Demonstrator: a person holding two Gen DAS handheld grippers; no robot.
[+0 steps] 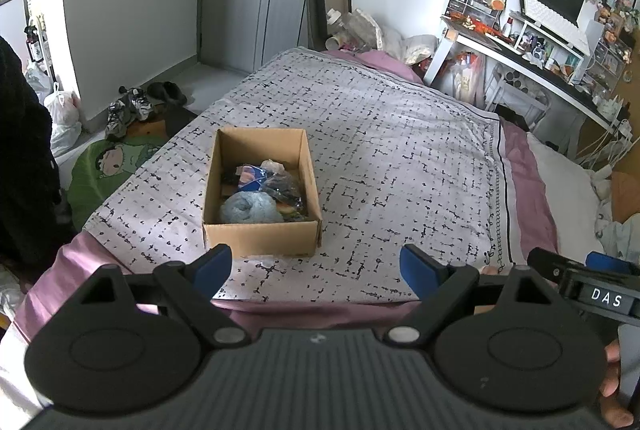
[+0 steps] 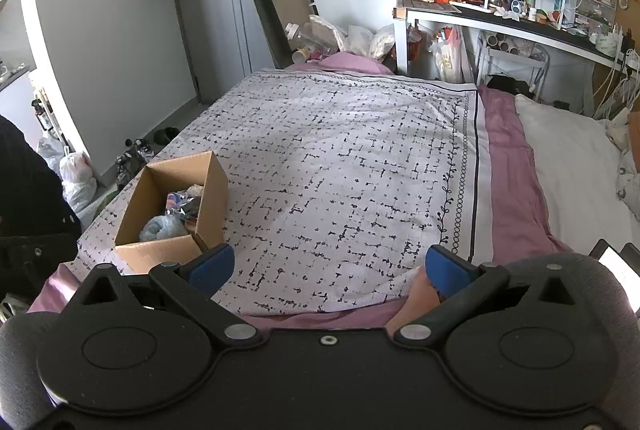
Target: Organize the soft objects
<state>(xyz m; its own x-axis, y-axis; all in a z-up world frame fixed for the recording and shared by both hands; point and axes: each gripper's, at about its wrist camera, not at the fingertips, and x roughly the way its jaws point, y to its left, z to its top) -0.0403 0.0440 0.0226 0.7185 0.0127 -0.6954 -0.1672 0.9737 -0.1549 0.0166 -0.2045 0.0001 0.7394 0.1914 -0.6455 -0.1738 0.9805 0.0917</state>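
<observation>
Sitting just beyond left claw (image 1: 316, 270), cardboard box (image 1: 262, 238) of soft objects (image 1: 250, 208), right claw (image 2: 326, 270) beside, both claws spread wide, empty.

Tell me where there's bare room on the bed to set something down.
The patterned white blanket lies bare from the open cardboard box across to its black-lined border, and back to the pink sheet. Crowded: the box itself, holding a blue fuzzy bundle and wrapped items.
</observation>
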